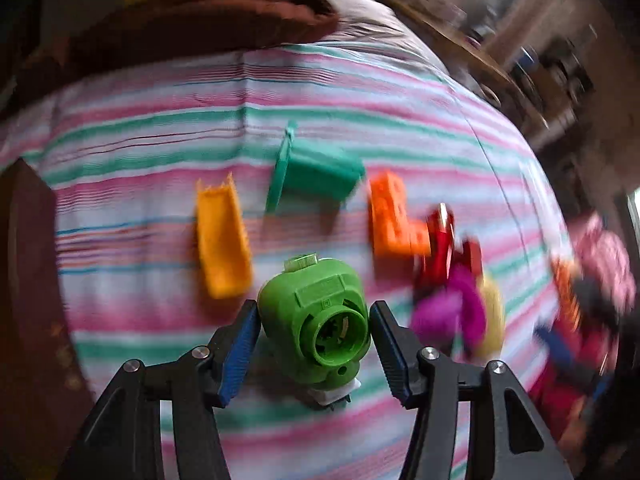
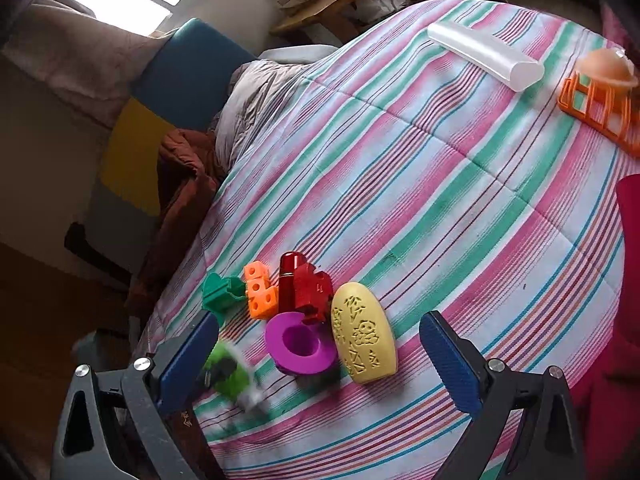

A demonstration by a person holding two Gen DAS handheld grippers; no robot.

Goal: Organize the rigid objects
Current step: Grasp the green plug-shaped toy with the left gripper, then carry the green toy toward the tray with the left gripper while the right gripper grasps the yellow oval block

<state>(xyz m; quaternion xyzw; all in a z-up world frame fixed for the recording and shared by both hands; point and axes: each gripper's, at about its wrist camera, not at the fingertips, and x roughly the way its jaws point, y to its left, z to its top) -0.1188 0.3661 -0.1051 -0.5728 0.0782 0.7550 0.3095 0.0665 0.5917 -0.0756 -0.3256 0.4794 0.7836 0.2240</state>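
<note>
Left wrist view: a rounded green plastic piece with a ring-shaped socket [image 1: 316, 320] sits low in the centre of the frame on the striped pink, green and white bedcover [image 1: 360, 100], between the fingers of the left gripper [image 1: 314, 344]. Its jaws stand apart; the left blue pad [image 1: 240, 356] seems just against the piece, the right one shows a narrow gap, so the piece looks released rather than squeezed. Above it lie an amber trough-shaped block [image 1: 222, 240], a teal block with a flat flange [image 1: 316, 174] and an orange L-shaped studded brick [image 1: 394, 216].

In the right wrist view, the right gripper [image 2: 320, 360] is spread wide and empty above a purple ring [image 2: 300, 344] and a yellow embossed oval [image 2: 362, 332]. At upper right, an orange wire rack [image 2: 600, 112] holds a peach-coloured ball [image 2: 606, 66].
</note>
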